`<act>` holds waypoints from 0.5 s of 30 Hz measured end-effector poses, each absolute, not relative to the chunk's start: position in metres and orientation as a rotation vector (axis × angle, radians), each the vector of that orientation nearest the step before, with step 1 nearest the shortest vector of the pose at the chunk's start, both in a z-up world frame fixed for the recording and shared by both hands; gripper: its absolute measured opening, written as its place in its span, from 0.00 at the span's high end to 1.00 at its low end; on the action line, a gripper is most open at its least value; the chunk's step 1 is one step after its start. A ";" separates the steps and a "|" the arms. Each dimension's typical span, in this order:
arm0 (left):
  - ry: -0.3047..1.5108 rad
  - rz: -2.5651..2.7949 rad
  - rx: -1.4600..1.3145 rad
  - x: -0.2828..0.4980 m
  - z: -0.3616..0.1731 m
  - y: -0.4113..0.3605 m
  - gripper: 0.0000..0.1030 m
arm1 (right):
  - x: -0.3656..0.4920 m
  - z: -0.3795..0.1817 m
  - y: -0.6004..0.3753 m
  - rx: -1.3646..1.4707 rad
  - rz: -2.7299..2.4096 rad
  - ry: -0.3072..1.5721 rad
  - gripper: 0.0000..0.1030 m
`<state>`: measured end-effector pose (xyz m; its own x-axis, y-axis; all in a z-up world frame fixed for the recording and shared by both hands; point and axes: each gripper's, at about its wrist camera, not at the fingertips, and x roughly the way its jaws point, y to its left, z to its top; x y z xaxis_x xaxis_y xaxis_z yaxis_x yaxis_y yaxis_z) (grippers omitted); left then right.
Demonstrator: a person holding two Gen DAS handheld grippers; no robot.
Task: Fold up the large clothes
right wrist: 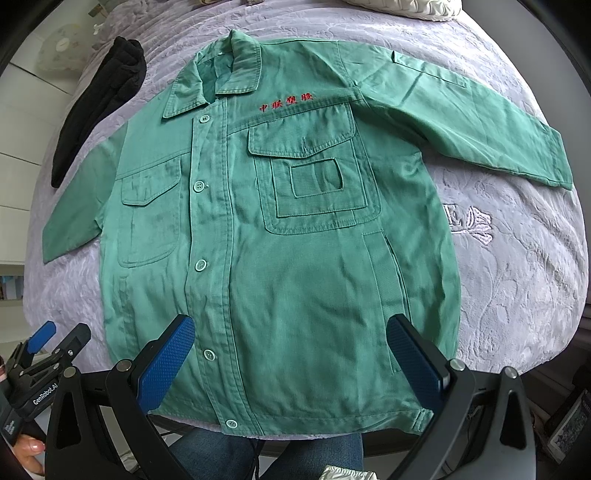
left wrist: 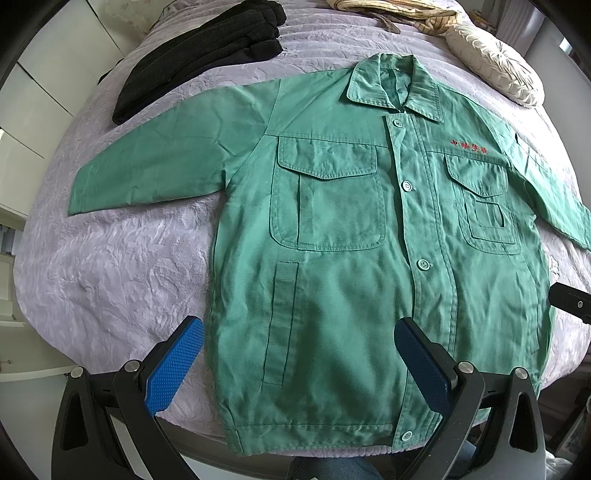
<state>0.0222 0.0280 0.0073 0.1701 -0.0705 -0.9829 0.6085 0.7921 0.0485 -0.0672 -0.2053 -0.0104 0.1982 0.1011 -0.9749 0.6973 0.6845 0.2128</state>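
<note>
Folded black garment [left wrist: 199, 55] near the far left edge of the lilac bedspread [left wrist: 110, 266], cream pleated cushion [left wrist: 495, 70] and striped cloth [left wrist: 406, 11] along the far edge.

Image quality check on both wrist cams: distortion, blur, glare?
Left wrist: heavy fisheye bowing, black vignette corners; jacket sharp, soft even light, no glare. Right wrist: same barrel warp bulging the bed; red embroidery crisp, fingertips in focus, only faint shadows.

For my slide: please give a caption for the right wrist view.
Open right gripper above hem of green jacket spread flat, buttoned, on lilac bedspread.
</note>
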 end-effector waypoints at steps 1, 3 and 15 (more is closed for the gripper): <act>1.323 -0.511 0.493 0.022 0.007 0.029 0.00 | -0.067 -0.011 -0.206 0.746 -0.476 1.329 0.00; 1.323 -0.511 0.493 0.022 0.007 0.028 0.00 | -0.067 -0.011 -0.206 0.745 -0.475 1.330 0.00; 1.352 -0.546 0.448 0.039 -0.002 0.033 0.00 | -0.054 -0.015 -0.205 0.730 -0.490 1.346 0.00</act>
<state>0.0393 0.0335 -0.0016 0.1274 -0.1092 -0.9858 0.6063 0.7952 -0.0097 -0.0545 -0.2045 -0.0147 0.1767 0.0899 -0.9801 0.6985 0.6902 0.1892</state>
